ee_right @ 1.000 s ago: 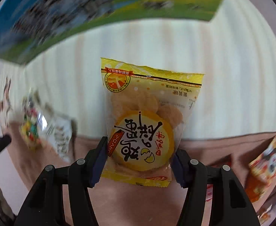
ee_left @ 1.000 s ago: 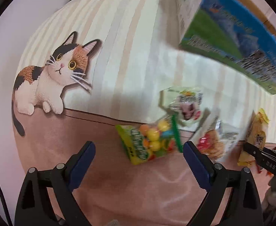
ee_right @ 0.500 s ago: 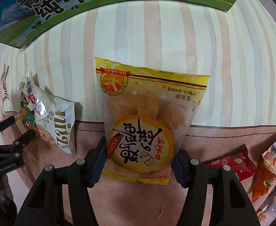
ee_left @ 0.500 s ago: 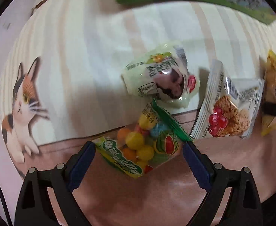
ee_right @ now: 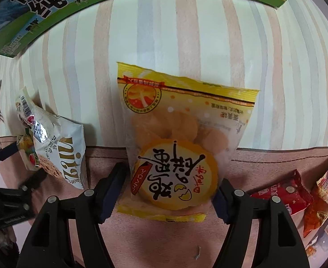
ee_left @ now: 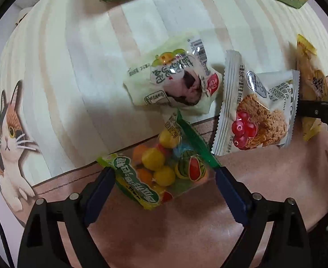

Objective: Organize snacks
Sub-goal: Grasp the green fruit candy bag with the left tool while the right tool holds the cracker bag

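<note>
Snack packets are laid out on the striped worktop (ee_left: 79, 51). A fruit-candy bag (ee_left: 161, 174) is straddled by the left hand-held gripper (ee_left: 165, 178), whose jaws are closing but not seen pressing. A yellow egg-crisp bag (ee_right: 177, 154) lies between the right hand-held gripper's (ee_right: 170, 192) opening, released jaws.

Left gripper (ee_left: 164, 178) dropped and rolled, closing around the clear green-edged bag of coloured gum balls (ee_left: 161, 169), earlier ahead. Right gripper (ee_right: 167, 192) opening, pads off the yellow egg-biscuit packet (ee_right: 181, 140), gripped before.
</note>
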`<state>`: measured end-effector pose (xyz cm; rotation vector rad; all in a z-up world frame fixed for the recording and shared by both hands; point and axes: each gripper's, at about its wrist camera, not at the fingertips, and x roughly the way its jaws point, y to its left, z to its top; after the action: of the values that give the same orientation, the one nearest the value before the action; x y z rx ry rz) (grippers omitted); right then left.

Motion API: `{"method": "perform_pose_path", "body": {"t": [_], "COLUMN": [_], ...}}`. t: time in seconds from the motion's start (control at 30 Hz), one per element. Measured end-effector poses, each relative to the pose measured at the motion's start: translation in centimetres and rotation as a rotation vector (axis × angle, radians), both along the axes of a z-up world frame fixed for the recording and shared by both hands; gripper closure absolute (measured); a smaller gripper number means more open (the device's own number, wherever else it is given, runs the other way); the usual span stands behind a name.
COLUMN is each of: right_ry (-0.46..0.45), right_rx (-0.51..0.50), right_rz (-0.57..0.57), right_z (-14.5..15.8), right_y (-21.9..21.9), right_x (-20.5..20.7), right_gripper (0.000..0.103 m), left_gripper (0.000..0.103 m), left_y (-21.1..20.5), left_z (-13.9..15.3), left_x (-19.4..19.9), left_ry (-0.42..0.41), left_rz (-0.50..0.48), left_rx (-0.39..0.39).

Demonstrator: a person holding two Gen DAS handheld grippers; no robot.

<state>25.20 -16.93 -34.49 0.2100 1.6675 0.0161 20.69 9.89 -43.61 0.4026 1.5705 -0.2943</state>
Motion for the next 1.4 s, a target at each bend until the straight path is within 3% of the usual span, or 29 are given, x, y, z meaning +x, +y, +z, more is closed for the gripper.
{"method": "perform_pose_path", "body": {"t": [0.13,0.3,0.37,0.43,0.5,0.6,0.7,0.73,0.8,0.9,1.03,1.1,1.17,1.23,1.4], "right_ry": [0.001,-0.021,-0.027,-0.029,-0.006,0.002,0.005,0.006,0.006,-0.001,-0.017,-0.016,-0.009,0.002,0.026], "right_rx": [0.006,0.028,0.038,0.057,0.081,0.089,0.084,0.081,0.077,0.077,0.085,0.093,0.111,0.133,0.172], "right_rz": [0.008,0.003,0.008,0.006,0.014,0.014,0.010,0.012,0.016,0.028,0.020,0.019,0.012,-0.001,-0.039], "right_z": [0.5,1.1,1.2,1.7,1.6,1.4,1.4,1.4,1.3,1.4,0.6,0.6,0.4,0.3,0.4], "right_y": [0.1,-0.5,-0.7,-0.9,-0.8,-0.9,-0.8,-0.8,-0.7,-0.7,0.3,0.2,-0.3,-0.8,-1.2], "right_x": [-0.3,-1.3,-2.0,-2.6,-3.1,-3.4,-3.5,-3.5,-3.2,-3.5,-4.0,-4.4,-4.7,-4.8,-5.3], "right_gripper": [0.028,0.036,0.038,0.039,0.039,0.039,0.038,0.037,0.037,0.038,0.039,0.039,0.039,0.039,0.039], "left_gripper": [0.014,0.033,0.036,0.036,0.032,0.020,0.020,0.020,0.023,0.041,0.053,0.054,0.054,0.054,0.052], "left_y": [-1.2,-2.6,-2.4,-2.5,-2.6,-3.3,-4.9,-5.2,-5.6,-5.9,-5.9,-5.2,-4.8,-4.7,-5.5], "left_z": [-0.5,0.8,1.2,1.4,1.0,-0.5,-2.0,-2.2,-2.3,-1.9,-1.2,-0.9,-1.1,-1.2,2.0], "left_x": [-0.2,-0.6,-0.7,-1.1,-2.0,-3.0,-3.7,-3.6,-3.2,-2.7,-3.3,-4.0,-4.9,-5.6,-6.8], "left_ry": [-0.007,-0.035,-0.006,0.021,0.045,0.088,0.062,0.058,0.055,0.039,0.034,0.068,0.162,0.233,0.198], "left_rz": [-0.001,0.015,0.042,0.060,0.017,-0.088,-0.203,-0.204,-0.177,-0.129,-0.095,-0.039,0.042,0.087,0.096], "left_rx": [0.009,0.007,-0.020,-0.059,-0.088,-0.043,0.070,0.074,0.064,0.036,0.017,-0.033,-0.148,-0.207,-0.220]}}
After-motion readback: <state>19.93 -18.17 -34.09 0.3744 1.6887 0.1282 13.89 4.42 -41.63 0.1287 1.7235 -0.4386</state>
